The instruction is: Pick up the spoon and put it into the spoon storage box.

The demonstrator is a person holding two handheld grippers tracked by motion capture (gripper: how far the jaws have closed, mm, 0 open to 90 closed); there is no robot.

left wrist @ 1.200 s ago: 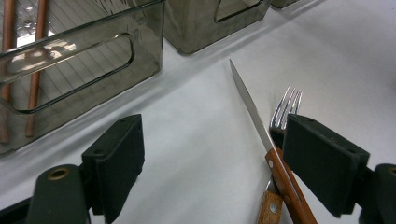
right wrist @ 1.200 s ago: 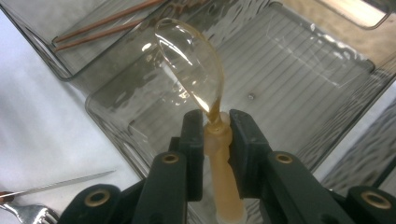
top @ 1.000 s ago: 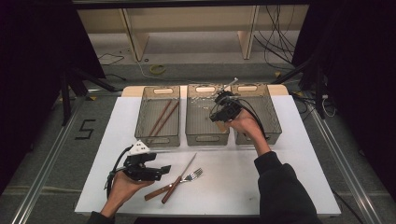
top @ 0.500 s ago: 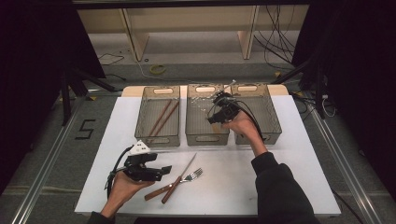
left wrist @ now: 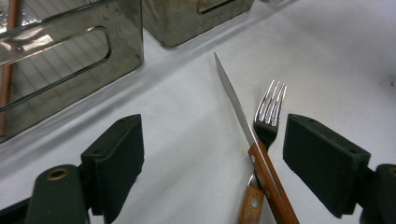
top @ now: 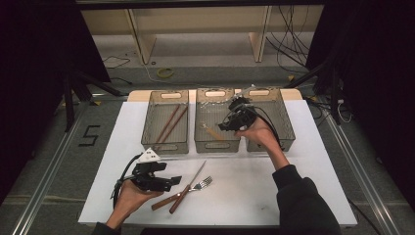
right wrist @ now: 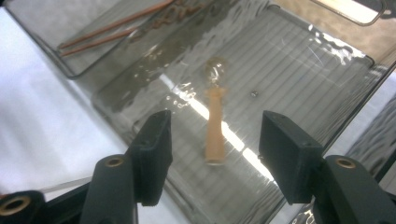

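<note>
White sheeting covers the surface (top: pixel 274 186), which carries three smoked-plastic bins in a row along its far half.

Left tool (left wrist: pixel 212 161): held low over the near left part of the surface, jaws spread wide and gripping nothing. In the left gripper view, a knife (left wrist: pixel 243 123) and a fork (left wrist: pixel 268 112) lie between the jaws, closer to the right-hand jaw. Both have brown wooden handles. The knife handle crosses over the fork handle, and the two pieces touch at that crossing. The knife blade points toward the bins; the fork tines lie just right of the blade. In the high view, the left tool (top: pixel 171 182) sits immediately left of the knife (top: pixel 188 188) and fork (top: pixel 195 186).

Right tool (right wrist: pixel 212 161): held above the middle bin (top: pixel 216 142), jaws spread wide and gripping nothing. In the right gripper view, a wooden-handled utensil (right wrist: pixel 215 126) lies flat on the floor of the middle bin, framed between the jaws but well below them. Its far end is pale and blurred; its type cannot be determined. In the high view, the right tool (top: pixel 225 125) hangs over the right side of that bin.

Left bin (top: pixel 164 144): contains two brown chopsticks (top: pixel 169 125), lying side by side at a diagonal.

Right bin (top: pixel 286 129): partly covered by the right hand (top: pixel 257 134).
</note>
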